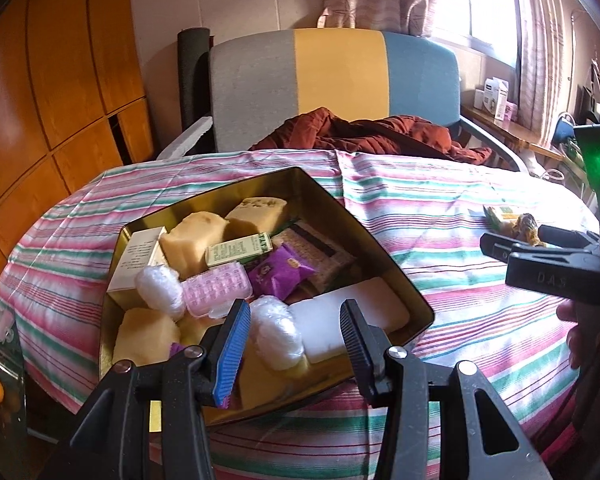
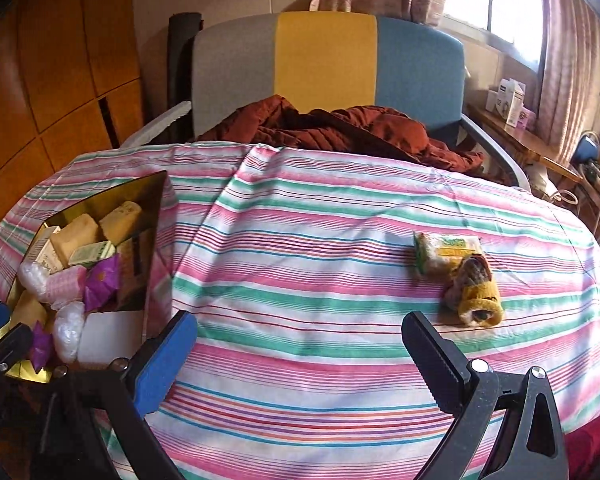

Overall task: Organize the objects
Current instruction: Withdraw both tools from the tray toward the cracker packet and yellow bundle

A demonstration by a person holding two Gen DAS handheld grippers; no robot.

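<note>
A gold tin (image 1: 396, 280) stands on the striped tablecloth, filled with yellow blocks, a white box, a green packet, a purple sachet (image 1: 278, 276), a pink case (image 1: 216, 288) and white wrapped balls (image 1: 278, 336). My left gripper (image 1: 294, 338) hovers over the tin's near end, open, its jaws apart above a white ball and a white block (image 1: 348, 312) without pressing on either. To the right on the cloth lie a green-yellow packet (image 2: 448, 254) and a yellow-wrapped snack (image 2: 476, 296). My right gripper (image 2: 300, 356) stands wide open short of them, with nothing between its fingers.
A chair with a grey, yellow and blue back (image 2: 324, 60) stands behind the table, with a rust-coloured garment (image 2: 320, 128) on its seat. Wooden cabinet doors (image 1: 60, 80) line the left. A side shelf with small boxes (image 2: 508, 100) sits at the right under the window.
</note>
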